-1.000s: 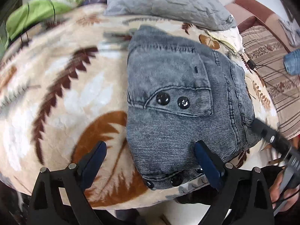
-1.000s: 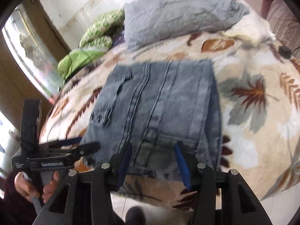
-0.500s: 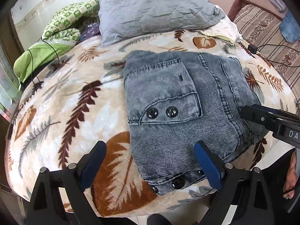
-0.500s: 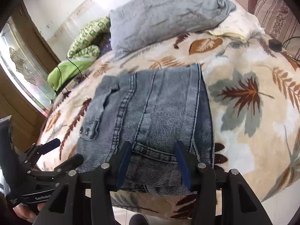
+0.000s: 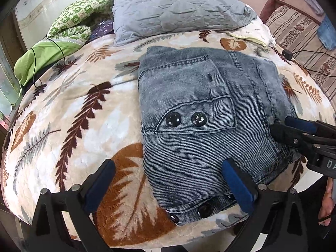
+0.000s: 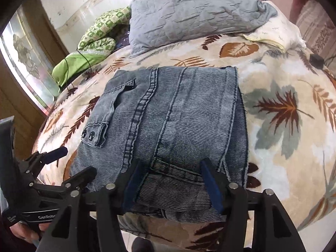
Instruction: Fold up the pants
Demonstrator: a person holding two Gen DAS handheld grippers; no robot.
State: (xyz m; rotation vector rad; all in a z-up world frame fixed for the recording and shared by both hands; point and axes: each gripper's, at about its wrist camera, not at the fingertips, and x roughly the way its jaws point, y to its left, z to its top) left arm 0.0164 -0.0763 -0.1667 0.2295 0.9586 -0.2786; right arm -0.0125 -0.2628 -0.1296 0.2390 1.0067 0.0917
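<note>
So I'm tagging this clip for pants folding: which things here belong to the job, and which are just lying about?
Part of the job:
- folded jeans
- left tool, open, empty
- right tool, open, empty
- leaf-print blanket they lie on

Just lying about:
- grey pillow
- green patterned cloth
- cream cloth
- black cable
- striped sofa

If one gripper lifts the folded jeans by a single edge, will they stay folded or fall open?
The folded jeans would probably fall open: nothing visibly holds the stacked layers together. The ribbed denim looks thick, so likely heavy and saggy. On the plush blanket, a push would probably bunch them, not slide.
</note>
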